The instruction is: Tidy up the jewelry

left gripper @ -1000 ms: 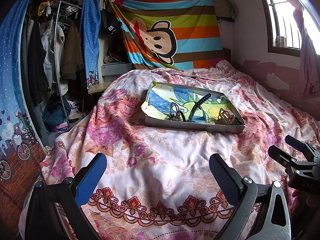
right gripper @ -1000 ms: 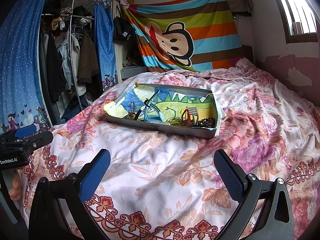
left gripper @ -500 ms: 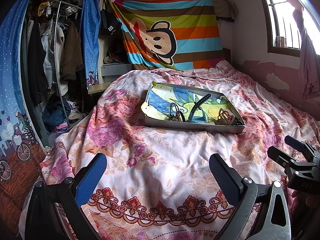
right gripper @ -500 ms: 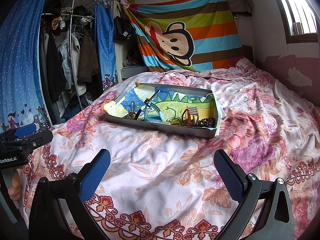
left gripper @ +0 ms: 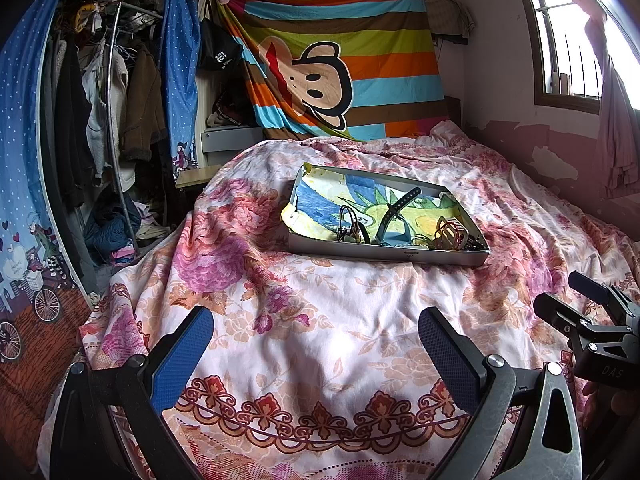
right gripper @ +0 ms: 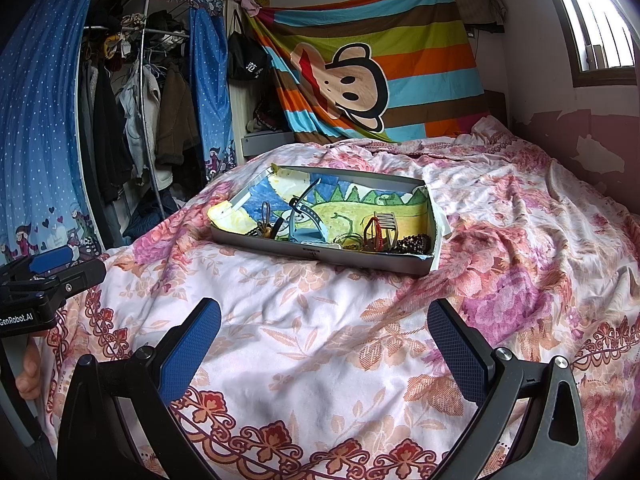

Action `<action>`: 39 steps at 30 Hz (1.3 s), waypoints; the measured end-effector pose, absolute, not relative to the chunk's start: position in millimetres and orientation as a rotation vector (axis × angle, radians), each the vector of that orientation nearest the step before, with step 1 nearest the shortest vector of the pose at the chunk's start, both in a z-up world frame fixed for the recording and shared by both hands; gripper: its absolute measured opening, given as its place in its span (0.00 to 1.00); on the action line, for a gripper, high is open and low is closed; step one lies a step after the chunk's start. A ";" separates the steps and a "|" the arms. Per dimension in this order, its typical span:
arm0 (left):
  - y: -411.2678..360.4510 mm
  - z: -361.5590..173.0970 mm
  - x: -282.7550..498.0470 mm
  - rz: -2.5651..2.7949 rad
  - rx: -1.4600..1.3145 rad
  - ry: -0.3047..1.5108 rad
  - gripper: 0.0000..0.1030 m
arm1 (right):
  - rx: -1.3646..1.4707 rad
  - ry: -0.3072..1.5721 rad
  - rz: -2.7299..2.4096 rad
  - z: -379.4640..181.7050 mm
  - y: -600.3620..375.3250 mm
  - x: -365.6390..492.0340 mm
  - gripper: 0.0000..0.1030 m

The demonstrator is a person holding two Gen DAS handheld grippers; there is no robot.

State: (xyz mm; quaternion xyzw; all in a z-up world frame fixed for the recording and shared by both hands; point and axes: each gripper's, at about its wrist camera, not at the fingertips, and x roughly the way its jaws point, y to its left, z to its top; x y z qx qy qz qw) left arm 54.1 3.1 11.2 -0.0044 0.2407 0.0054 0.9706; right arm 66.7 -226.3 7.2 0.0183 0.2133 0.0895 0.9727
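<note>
A shallow grey tray (left gripper: 384, 254) (right gripper: 320, 254) lined with a colourful drawing sits mid-bed on the floral bedspread. Along its near side lie jewelry pieces: dark rings and a keyring-like bunch (left gripper: 352, 228) (right gripper: 266, 228), a blue-grey strap (left gripper: 394, 212) (right gripper: 308, 212), a red and gold hair claw (left gripper: 450, 232) (right gripper: 380, 230), and dark beads (right gripper: 416, 244). My left gripper (left gripper: 316, 344) is open and empty, well short of the tray. My right gripper (right gripper: 324, 340) is open and empty too, also short of the tray; it shows at the right edge of the left wrist view (left gripper: 588, 320).
The floral bedspread (left gripper: 320, 320) lies rumpled between the grippers and the tray. A clothes rack with a blue curtain (left gripper: 24, 120) stands to the left. A striped monkey blanket (left gripper: 340, 68) hangs at the head. A wall and window (left gripper: 568, 40) are on the right.
</note>
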 end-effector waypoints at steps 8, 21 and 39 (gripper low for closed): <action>3.2 11.1 54.2 0.011 -0.009 0.487 1.00 | 0.037 0.430 0.180 7.3 -226.2 66.7 0.99; 3.0 10.9 54.0 0.011 -0.009 0.486 1.00 | 0.037 0.431 0.181 7.5 -225.9 66.6 0.99; -3.4 15.7 56.2 0.085 0.036 0.480 1.00 | 0.036 0.432 0.180 8.0 -225.6 66.4 0.99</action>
